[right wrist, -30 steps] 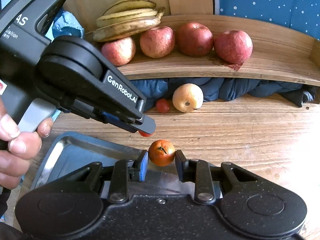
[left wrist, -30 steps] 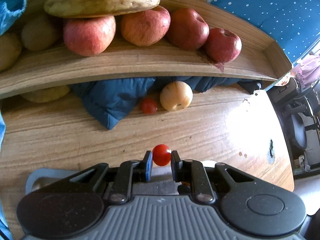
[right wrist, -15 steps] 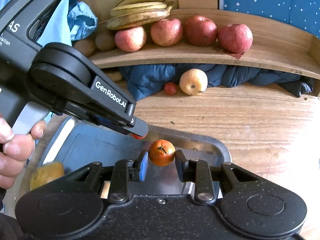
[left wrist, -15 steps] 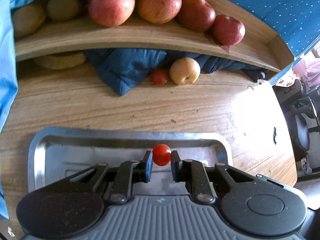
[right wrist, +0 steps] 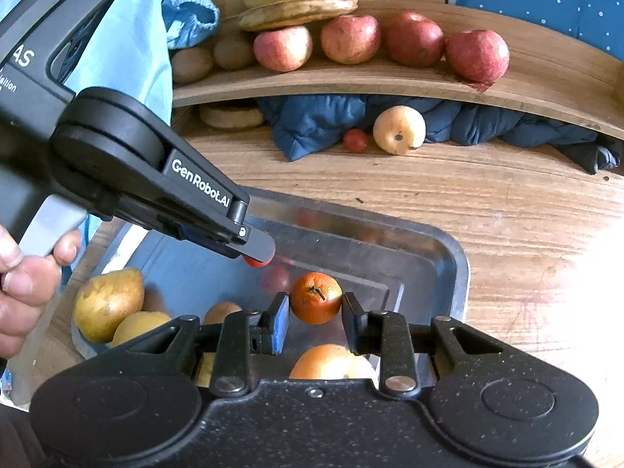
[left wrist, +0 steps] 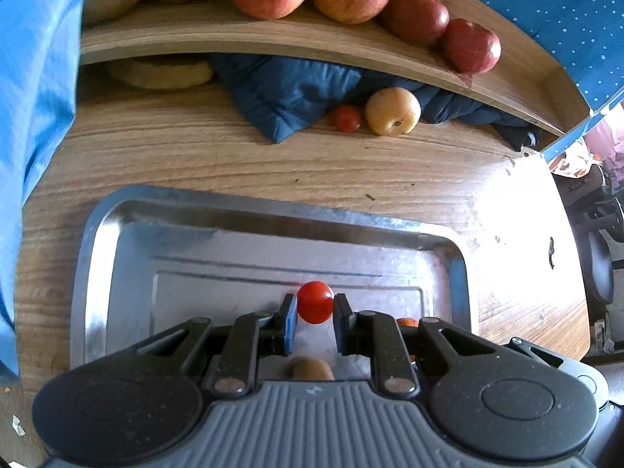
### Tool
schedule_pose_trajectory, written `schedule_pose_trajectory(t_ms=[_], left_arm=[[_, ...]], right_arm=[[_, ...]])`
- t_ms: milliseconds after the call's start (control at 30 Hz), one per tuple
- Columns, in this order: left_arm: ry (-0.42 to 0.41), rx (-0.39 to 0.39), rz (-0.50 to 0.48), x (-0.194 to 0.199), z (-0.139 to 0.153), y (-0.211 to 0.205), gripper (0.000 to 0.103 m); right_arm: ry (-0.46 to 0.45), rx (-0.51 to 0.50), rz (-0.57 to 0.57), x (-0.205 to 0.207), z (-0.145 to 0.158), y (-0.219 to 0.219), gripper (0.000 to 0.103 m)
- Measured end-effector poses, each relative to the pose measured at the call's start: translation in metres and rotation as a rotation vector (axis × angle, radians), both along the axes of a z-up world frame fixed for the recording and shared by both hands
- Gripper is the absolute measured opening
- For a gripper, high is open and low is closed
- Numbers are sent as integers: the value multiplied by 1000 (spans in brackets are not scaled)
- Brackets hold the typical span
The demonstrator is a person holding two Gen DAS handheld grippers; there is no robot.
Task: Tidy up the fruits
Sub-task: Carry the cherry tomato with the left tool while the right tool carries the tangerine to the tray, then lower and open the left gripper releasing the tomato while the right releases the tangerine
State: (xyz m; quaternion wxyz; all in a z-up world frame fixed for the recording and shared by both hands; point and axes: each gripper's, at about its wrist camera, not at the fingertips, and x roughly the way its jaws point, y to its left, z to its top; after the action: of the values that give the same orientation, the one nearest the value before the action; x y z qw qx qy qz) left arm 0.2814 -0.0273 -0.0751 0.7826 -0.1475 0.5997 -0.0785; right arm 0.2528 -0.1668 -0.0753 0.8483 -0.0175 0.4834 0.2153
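Fruits carried over the shallow metal tray [left wrist: 460, 269]

Yellow pears [right wrist: 107, 302] were seen in it; the left gripper [left wrist: 315, 309] was clamped on a small red tomato [left wrist: 315, 302], the right gripper [right wrist: 316, 314] on a small orange mandarin [right wrist: 316, 303].

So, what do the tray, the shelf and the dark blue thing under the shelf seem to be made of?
The tray: metal, probably steel, with a dull shine, since its floor mirrors the fruit faintly. The shelf: wood or wood veneer, matt, with visible grain lines. The dark blue thing: soft padded fabric, judging by its folds and stitched seams.
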Motion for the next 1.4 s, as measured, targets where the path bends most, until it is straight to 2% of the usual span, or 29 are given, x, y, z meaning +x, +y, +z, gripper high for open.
schedule_pose_trajectory(t_ms=[800, 1100, 1133, 1400], left_arm=[[41, 20, 75, -27, -5, 29, 21], [37, 22, 75, -31, -6, 30, 21], [75, 21, 74, -30, -5, 30, 21], [64, 21, 67, -39, 1, 32, 22]], right_arm=[[6, -23, 129, -12, 6, 23, 31], [8, -34, 153, -20, 9, 29, 31], [9, -34, 153, -21, 9, 29, 31], [4, -45, 144, -29, 13, 29, 32]])
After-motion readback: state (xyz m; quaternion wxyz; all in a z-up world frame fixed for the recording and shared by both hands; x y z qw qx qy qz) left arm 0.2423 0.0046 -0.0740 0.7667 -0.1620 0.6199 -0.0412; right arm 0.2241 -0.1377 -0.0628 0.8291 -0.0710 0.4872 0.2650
